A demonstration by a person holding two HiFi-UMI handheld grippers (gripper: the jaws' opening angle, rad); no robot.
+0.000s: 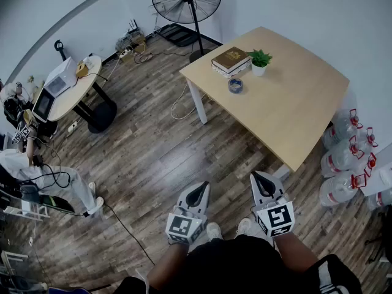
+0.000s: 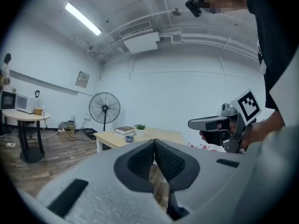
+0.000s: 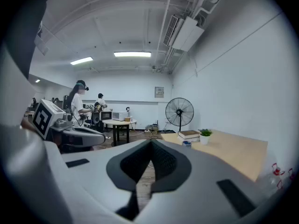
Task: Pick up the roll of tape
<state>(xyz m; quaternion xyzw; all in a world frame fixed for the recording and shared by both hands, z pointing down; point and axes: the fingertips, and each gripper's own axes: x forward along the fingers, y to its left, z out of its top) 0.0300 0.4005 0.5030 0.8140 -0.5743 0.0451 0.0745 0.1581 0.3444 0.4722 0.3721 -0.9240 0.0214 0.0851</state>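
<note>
The blue roll of tape (image 1: 236,85) lies flat on the light wooden table (image 1: 294,112), in front of a brown book (image 1: 231,59) and a small potted plant (image 1: 260,60). Far away in the left gripper view, the tape (image 2: 129,138) is a small blue spot on the table; the right gripper view shows the tape (image 3: 187,143) too. My left gripper (image 1: 197,195) and right gripper (image 1: 263,185) are held side by side over the wooden floor, well short of the table. Both have their jaws together with nothing between them.
A standing fan (image 1: 187,0) is behind the table's left corner. A round white table (image 1: 72,94) with a microwave stands at the left, with cables on the floor nearby. Water bottles (image 1: 346,158) are stacked to the table's right. A person (image 1: 37,173) sits at far left.
</note>
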